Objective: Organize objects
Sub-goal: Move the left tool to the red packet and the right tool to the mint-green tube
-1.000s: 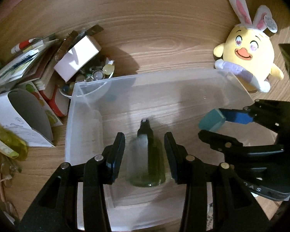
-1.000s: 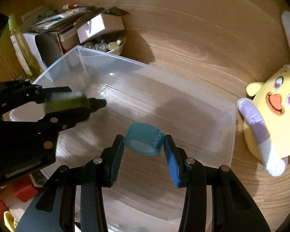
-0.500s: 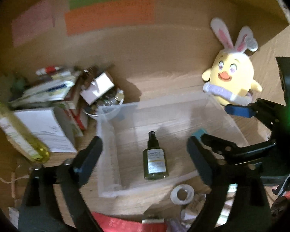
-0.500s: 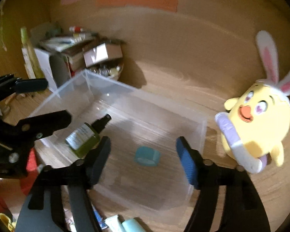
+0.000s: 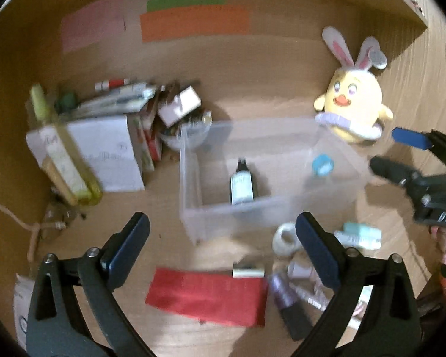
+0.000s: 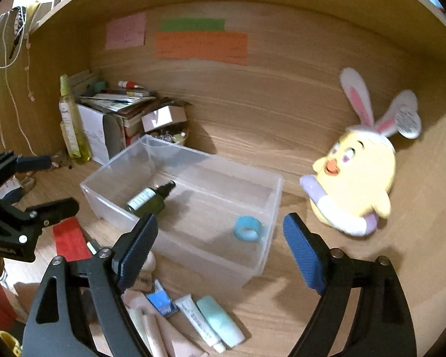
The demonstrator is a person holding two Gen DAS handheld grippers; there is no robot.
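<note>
A clear plastic bin (image 5: 193,184) (image 6: 270,208) stands on the wooden desk. In it lie a dark green spray bottle (image 5: 241,183) (image 6: 148,199) and a blue tape roll (image 5: 322,165) (image 6: 246,229). My left gripper (image 5: 223,250) is open and empty, above the desk in front of the bin. My right gripper (image 6: 220,247) is open and empty, near the bin's front right corner. Loose items lie in front of the bin: a white tape roll (image 5: 285,238), tubes (image 6: 211,321), a red packet (image 5: 205,294) (image 6: 70,238).
A yellow bunny-eared plush (image 5: 353,110) (image 6: 356,184) sits right of the bin. Left of it stand a tall yellow bottle (image 6: 70,125), a white box (image 5: 104,151), stacked papers and a bowl of small items (image 6: 169,134). Sticky notes (image 6: 202,44) hang on the back wall.
Both grippers opened, dropping the spray bottle and blue tape roll into the bin, then pulled back and up. The desk front with loose items has come into view.
</note>
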